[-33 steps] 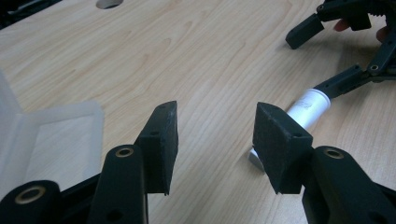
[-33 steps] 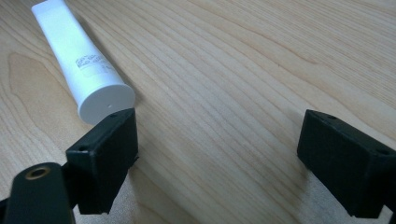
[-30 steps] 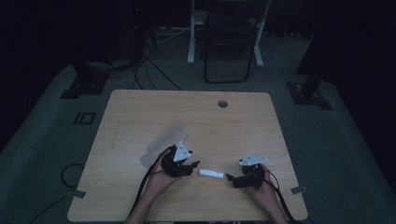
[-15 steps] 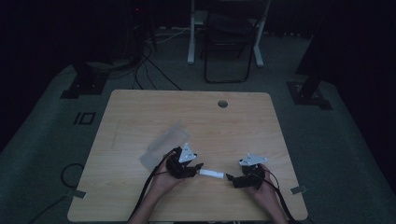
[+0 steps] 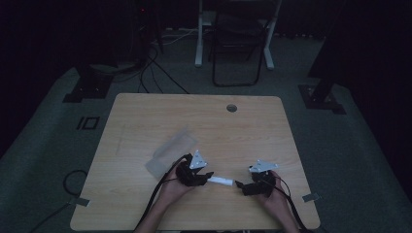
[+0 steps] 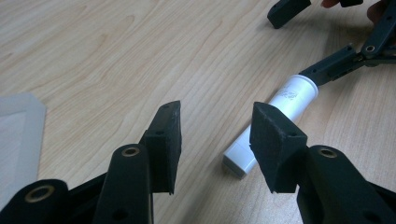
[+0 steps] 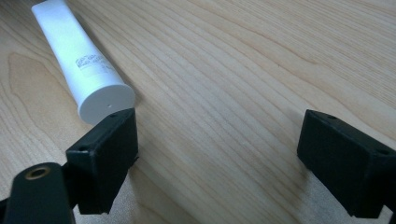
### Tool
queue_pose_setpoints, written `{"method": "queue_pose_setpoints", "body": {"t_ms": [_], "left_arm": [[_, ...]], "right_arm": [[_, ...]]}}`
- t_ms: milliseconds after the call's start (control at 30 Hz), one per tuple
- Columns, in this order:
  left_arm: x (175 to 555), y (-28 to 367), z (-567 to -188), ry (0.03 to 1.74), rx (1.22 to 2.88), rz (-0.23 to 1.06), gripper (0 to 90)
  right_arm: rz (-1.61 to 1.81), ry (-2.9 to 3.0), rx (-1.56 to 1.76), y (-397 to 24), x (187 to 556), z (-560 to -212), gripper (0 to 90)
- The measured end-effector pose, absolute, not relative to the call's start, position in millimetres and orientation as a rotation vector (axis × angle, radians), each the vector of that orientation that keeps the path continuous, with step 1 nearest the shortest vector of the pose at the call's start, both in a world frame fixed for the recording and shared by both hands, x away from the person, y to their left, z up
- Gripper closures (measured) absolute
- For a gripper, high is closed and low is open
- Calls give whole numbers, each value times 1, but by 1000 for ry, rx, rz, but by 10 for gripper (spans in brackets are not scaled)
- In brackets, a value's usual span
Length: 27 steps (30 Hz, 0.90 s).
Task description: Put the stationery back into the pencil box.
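Note:
A white tube lies flat near the table's front edge, between my two grippers. My left gripper is at the tube's crimped end, and its jaws have just eased a little wider after narrowing. In the left gripper view it is open with bare wood in the gap, and the tube lies just outside the right-hand jaw. My right gripper faces the cap end. In the right gripper view it stands wide open, with the tube's cap resting against its left jaw.
A flat translucent grey bag lies on the wooden table behind and left of my left hand, and its corner appears in the left gripper view. A round cable hole sits near the far edge. Cables trail off the front edge.
My left gripper has shifted slightly right and toward the front edge, up to the tube's crimped end. The right gripper and the tube have stayed put.

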<state>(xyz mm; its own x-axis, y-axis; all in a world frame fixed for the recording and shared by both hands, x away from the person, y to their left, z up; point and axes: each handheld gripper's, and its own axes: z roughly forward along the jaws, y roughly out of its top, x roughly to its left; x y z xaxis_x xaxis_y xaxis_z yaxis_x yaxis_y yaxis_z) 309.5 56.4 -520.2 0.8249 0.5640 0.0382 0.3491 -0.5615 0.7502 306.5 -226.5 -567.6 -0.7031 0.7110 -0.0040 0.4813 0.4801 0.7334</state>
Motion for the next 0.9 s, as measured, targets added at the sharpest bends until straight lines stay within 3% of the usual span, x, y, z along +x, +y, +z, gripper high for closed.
{"method": "queue_pose_setpoints", "body": {"t_ms": [900], "left_arm": [[305, 33, -545, 566, 2312, 276, 542]], "right_arm": [[1055, 2424, 1008, -227, 306, -568, 123]]}}
